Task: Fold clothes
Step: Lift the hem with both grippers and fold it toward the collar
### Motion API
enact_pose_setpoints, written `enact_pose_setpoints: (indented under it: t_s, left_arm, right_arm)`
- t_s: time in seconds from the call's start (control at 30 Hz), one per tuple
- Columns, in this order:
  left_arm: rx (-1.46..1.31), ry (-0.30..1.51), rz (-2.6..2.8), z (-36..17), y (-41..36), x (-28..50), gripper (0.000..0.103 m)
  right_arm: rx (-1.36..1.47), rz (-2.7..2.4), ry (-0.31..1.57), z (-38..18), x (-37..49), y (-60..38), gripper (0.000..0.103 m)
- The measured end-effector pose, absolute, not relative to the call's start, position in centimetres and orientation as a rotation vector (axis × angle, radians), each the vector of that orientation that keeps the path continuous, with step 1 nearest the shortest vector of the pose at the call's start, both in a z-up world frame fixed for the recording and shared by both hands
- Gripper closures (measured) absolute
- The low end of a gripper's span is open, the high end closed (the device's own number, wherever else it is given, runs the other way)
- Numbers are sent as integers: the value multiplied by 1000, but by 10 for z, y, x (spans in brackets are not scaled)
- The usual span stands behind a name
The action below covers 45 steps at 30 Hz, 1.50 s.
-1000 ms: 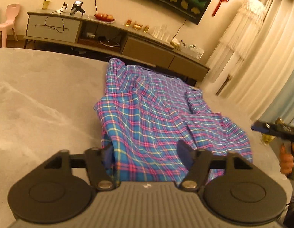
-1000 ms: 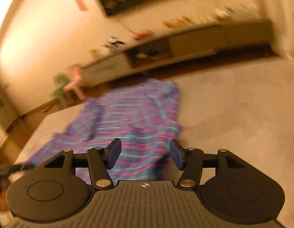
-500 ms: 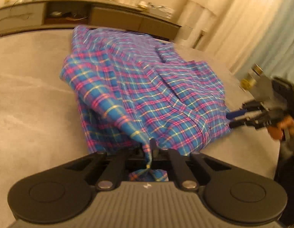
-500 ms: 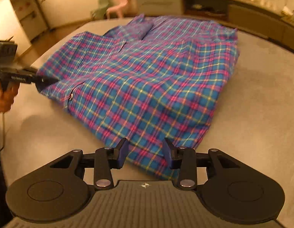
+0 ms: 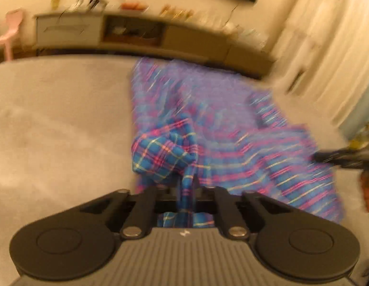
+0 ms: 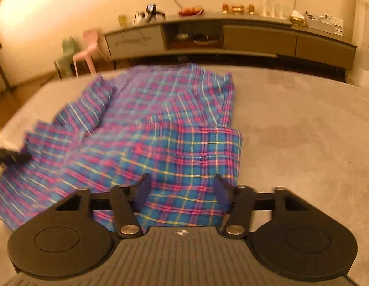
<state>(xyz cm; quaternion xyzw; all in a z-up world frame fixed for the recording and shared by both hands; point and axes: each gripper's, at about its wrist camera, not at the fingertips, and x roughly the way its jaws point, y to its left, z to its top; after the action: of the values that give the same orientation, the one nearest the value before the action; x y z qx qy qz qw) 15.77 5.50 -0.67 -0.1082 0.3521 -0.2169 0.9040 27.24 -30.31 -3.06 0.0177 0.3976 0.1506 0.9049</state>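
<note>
— What's on the far left?

— A pink chair [image 6: 90, 46] by the wall, then a long low cabinet [image 6: 232, 38] with odds and ends on top.

— And the shirt?

— The plaid shirt [image 6: 160, 128] lies spread on the grey table [image 6: 303, 131], nearer its left side, one end towards the cabinet.

— Who has hold of it?

— The left gripper [image 5: 186, 186] has its jaws pinched tight on a bunched strip of the near hem, and a fold of cloth humps up just beyond them. That view is blurred.

— The other one?

— The right gripper [image 6: 183, 191] sits at the shirt's near right corner. Its jaws are closing, a fair gap left, the cloth lying between the blue pads [image 6: 143, 189], not yet squeezed.
</note>
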Motion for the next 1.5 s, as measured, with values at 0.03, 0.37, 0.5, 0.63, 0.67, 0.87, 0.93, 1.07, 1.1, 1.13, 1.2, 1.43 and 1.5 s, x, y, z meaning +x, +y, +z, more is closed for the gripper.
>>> enact_pose_setpoints:
  t_s: [0.03, 0.37, 0.5, 0.63, 0.67, 0.87, 0.93, 1.07, 1.1, 1.13, 1.2, 1.43, 1.5]
  left_arm:
    - [-282, 673, -509, -2, 64, 153, 99]
    - [-488, 804, -506, -51, 87, 185, 90]
    - [-443, 805, -473, -51, 79, 187, 76]
    - [-482, 810, -456, -59, 88, 190, 94]
    - [-491, 822, -438, -62, 91, 193, 95]
    - [-488, 844, -461, -65, 93, 198, 91]
    - [-488, 847, -447, -59, 98, 197, 88]
    - [-393, 748, -358, -19, 99, 183, 56]
    - [-373, 701, -338, -7, 102, 176, 55]
    - [-344, 665, -323, 1, 102, 170, 55]
    - [-286, 618, -326, 11, 97, 161, 57]
    - [-157, 770, -356, -47, 60, 183, 70]
    - [-176, 790, -337, -54, 63, 182, 71]
  right_arm:
    - [67, 352, 812, -27, 270, -307, 97]
    - [289, 351, 747, -25, 271, -352, 73]
    - [100, 346, 750, -36, 275, -330, 62]
    - [239, 491, 744, -29, 284, -328, 97]
    - [345, 523, 738, -28, 288, -337, 97]
    - [428, 438, 866, -63, 311, -356, 97]
    - [369, 424, 864, -58, 311, -350, 96]
    - [198, 351, 792, -38, 303, -339, 58]
    - [165, 330, 727, -25, 293, -338, 47]
    - [139, 317, 661, -12, 282, -339, 46]
    - [87, 342, 572, 3, 265, -331, 47]
    - [-130, 448, 686, -51, 283, -275, 62]
    - [-164, 434, 713, -65, 289, -271, 62]
